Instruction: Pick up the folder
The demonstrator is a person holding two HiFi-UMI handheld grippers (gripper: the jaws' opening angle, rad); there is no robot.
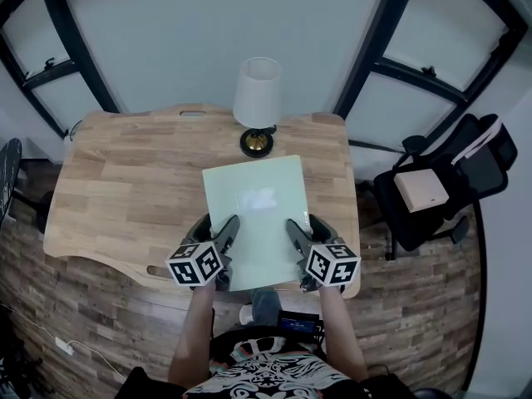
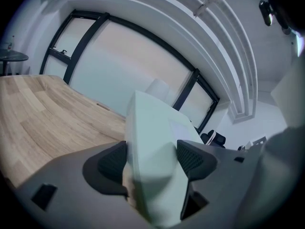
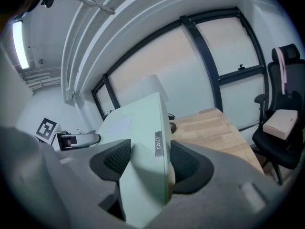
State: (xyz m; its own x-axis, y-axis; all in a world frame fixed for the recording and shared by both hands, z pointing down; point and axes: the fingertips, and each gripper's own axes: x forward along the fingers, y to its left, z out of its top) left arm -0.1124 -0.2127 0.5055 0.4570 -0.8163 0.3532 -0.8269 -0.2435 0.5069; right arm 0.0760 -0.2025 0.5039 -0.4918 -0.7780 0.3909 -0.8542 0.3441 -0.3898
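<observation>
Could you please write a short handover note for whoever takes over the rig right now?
Left gripper: shut on the folder, at its near left edge.
Right gripper: shut on the folder's near right edge.
Folder: pale green, held between both grippers over the table, with its near end past the table's front edge. Its far end is close to the lamp.
Done: both grasps are made, and the folder appears tilted up off the table.
Left: probably only to lift it fully clear, keeping both grippers level and away from the lamp.
</observation>
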